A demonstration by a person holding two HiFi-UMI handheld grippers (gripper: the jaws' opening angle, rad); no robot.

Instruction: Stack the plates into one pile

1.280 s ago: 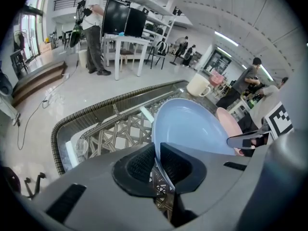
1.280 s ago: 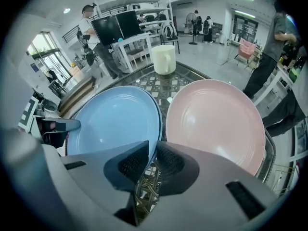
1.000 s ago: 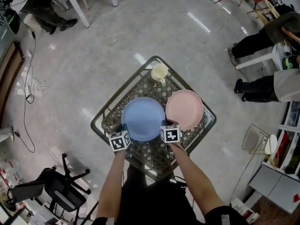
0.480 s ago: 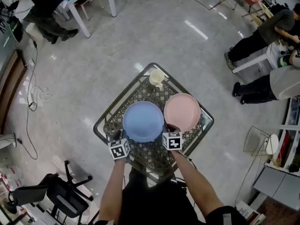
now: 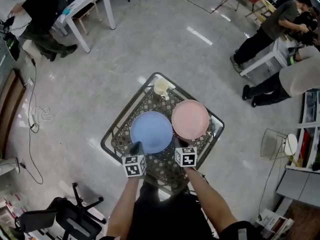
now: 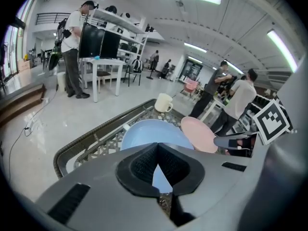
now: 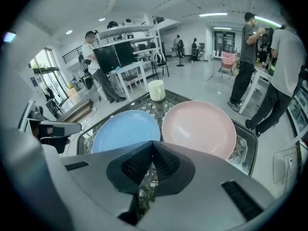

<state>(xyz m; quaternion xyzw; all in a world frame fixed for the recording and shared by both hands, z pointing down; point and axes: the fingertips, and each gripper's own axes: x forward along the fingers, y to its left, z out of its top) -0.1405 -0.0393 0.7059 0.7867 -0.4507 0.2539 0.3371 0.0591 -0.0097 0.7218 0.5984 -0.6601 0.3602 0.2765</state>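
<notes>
Tabletop: a small square tabletop [image 5: 114,134] with a woven lattice top and a raised dark rim, set cornerwise on a shiny grey floor [image 5: 90,74].
Blue plate: the blue plate [image 5: 151,132] lies flat on the left half of the tabletop, face up and bare.
Pink plate: the pink plate [image 5: 190,119] lies flat to the right of the blue one and slightly farther away. Their rims meet or nearly meet; I cannot tell whether one overlaps the other.
Mug: a cream mug [image 5: 161,87] stands upright at the far corner, apart from both plates.
Left gripper: the left gripper [image 5: 136,147] points down and away. Its fingers [image 6: 139,165] have just been closing and now meet at the tips, with nothing between them.
Right gripper: the right gripper [image 5: 180,144] points down too. Its fingers [image 7: 166,165] have likewise just been closing, tips together and holding nothing.
Plates against the fingers: the left tips hang over the near left rim of the blue plate without touching it. The right tips are at the near side where the two rims come together, and lattice shows under them. Neither plate is gripped.
Surroundings: people [image 5: 272,29] stand far right by white tables, and an office chair [image 5: 70,219] is near left.
</notes>
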